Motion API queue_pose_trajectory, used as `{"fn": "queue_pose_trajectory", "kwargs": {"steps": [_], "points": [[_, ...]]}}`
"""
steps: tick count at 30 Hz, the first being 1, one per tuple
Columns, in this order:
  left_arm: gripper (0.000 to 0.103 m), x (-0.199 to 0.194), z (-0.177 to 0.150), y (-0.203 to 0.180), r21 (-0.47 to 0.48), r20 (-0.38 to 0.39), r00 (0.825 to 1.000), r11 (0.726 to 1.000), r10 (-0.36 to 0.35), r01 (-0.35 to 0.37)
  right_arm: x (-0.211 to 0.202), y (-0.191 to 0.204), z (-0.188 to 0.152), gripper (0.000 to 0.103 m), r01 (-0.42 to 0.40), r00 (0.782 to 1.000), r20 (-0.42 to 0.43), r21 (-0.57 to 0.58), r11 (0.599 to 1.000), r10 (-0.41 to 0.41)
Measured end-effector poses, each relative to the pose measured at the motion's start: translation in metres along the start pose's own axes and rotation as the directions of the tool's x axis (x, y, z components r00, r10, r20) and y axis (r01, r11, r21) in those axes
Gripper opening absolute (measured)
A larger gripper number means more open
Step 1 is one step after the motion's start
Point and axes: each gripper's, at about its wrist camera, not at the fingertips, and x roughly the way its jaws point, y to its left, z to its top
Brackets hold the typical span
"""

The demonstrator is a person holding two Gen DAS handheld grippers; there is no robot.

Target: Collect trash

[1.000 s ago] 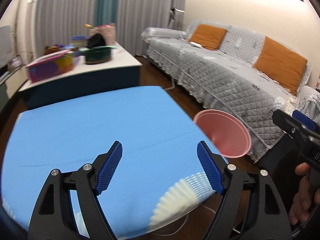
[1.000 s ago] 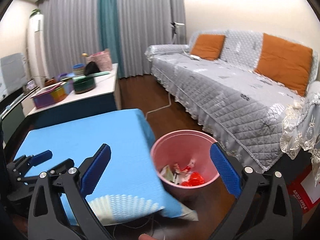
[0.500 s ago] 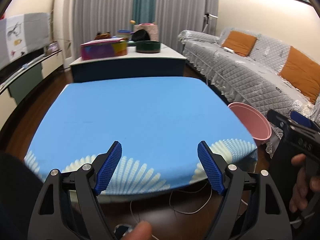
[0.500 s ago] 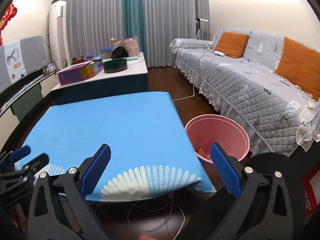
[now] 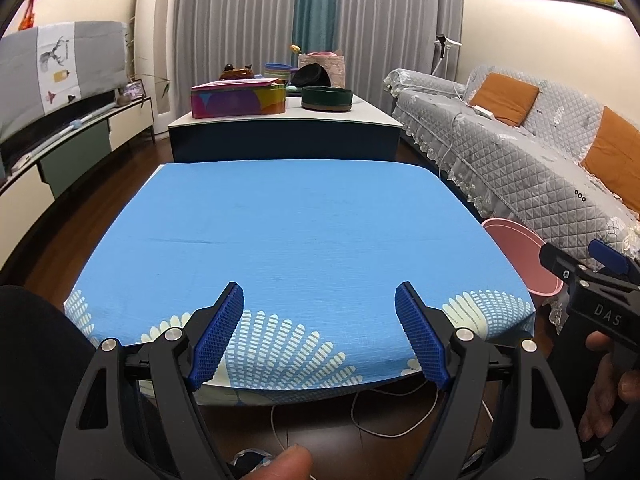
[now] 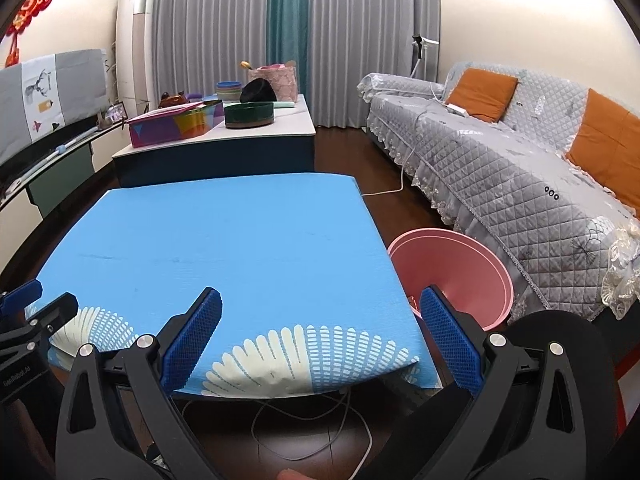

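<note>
A table with a blue cloth (image 5: pixel 296 232) fills the middle of both views (image 6: pixel 224 240); I see no trash on it. A pink bin (image 6: pixel 460 264) stands on the floor at its right side, also in the left wrist view (image 5: pixel 516 240); a little trash shows at the bin's bottom. My left gripper (image 5: pixel 320 336) is open and empty over the near table edge. My right gripper (image 6: pixel 320 340) is open and empty, over the near right corner, its right finger in front of the bin. Each gripper shows in the other's view: the right one (image 5: pixel 592 280), the left one (image 6: pixel 28 312).
A grey quilted sofa (image 6: pixel 520 168) with orange cushions runs along the right. A low dark table (image 5: pixel 284 128) behind holds a colourful box (image 5: pixel 240 100), a dark bowl (image 5: pixel 326 98) and other items. White cables (image 6: pixel 312 424) lie on the wooden floor below. A TV stand (image 5: pixel 60 148) is at left.
Both grippers have pulled back and swung left from the pink bin, so they now face the blue table squarely. Both stayed open and empty.
</note>
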Motion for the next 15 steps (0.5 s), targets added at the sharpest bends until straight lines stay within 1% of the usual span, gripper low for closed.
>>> {"fn": "queue_pose_trajectory", "kwargs": {"steps": [15], "points": [[0.076,0.0055,-0.0022,-0.0082,0.004,-0.02,1.0,1.0,0.0,0.0,0.0021,-0.0036,-0.0013,0.098,-0.001,1.0,-0.008,0.009,1.0,0.001]]}}
